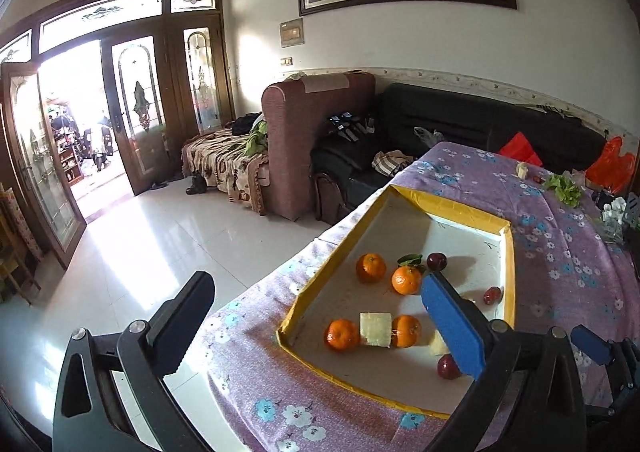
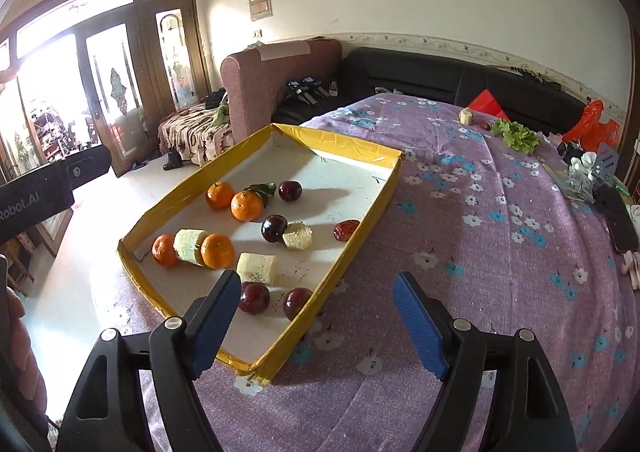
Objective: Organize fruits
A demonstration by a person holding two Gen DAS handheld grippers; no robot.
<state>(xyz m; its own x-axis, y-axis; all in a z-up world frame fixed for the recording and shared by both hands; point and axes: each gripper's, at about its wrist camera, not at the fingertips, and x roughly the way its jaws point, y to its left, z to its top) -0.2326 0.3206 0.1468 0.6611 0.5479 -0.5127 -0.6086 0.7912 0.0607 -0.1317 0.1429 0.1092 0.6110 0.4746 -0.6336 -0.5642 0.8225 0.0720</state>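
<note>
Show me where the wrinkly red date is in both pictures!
Left wrist view: the red date lies near the tray's right wall, just right of the blue tong finger.
Right wrist view: the same date lies by the tray's right wall, right of the crumbly pale chunk.
Shared landmark: the yellow-edged tray.
</note>
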